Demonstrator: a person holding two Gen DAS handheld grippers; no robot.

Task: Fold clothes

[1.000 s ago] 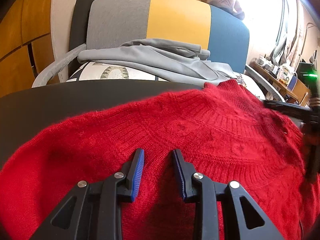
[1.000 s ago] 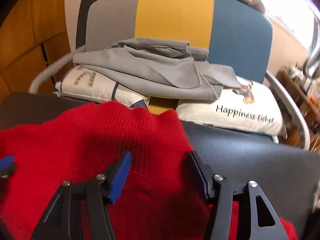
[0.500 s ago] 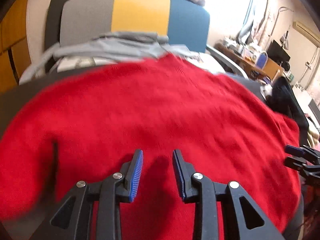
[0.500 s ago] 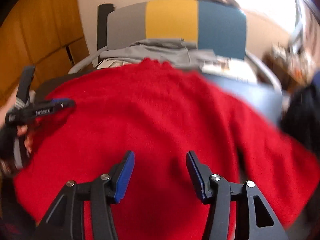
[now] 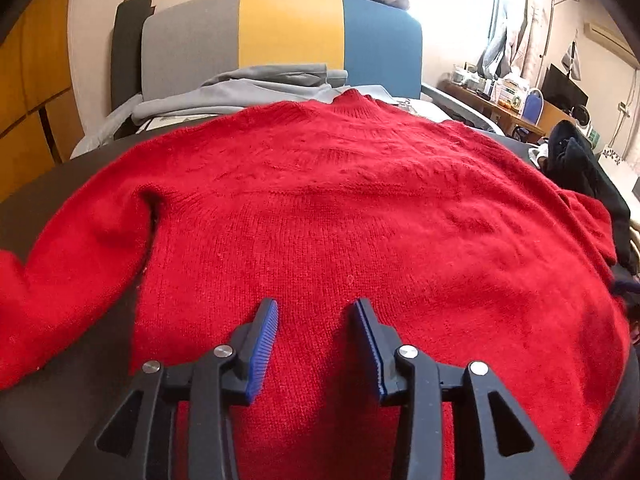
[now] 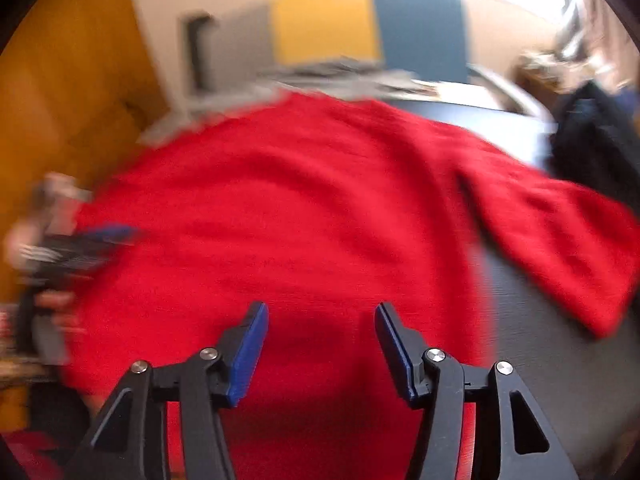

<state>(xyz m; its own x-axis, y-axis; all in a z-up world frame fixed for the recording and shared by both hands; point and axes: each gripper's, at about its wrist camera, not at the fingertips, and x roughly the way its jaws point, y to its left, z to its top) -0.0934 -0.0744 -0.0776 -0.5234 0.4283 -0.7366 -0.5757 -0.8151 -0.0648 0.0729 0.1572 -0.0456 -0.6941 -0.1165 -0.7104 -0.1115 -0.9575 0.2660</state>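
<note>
A red knitted sweater (image 5: 340, 220) lies spread flat on a dark table (image 5: 48, 408), collar at the far side and one sleeve (image 5: 60, 280) running off to the left. My left gripper (image 5: 316, 308) hovers over the sweater's lower body. Its jaws are opening with nothing between them. The right wrist view is blurred: the sweater (image 6: 300, 220) fills it, with its other sleeve (image 6: 560, 248) stretched right. My right gripper (image 6: 320, 314) stands open above the cloth and holds nothing. The left gripper (image 6: 104, 236), held in a hand, shows blurred at that view's left edge.
A chair (image 5: 288, 28) with a grey, yellow and blue back stands behind the table, with a grey garment (image 5: 256, 88) piled on its seat. A black garment (image 5: 580, 176) lies at the table's right end. A cluttered desk (image 5: 500, 100) is far right, wooden cabinets (image 5: 28, 92) far left.
Both grippers have drawn back from the collar end toward the near part of the sweater, so the whole garment now shows spread flat. The left jaws stand wider than before.
</note>
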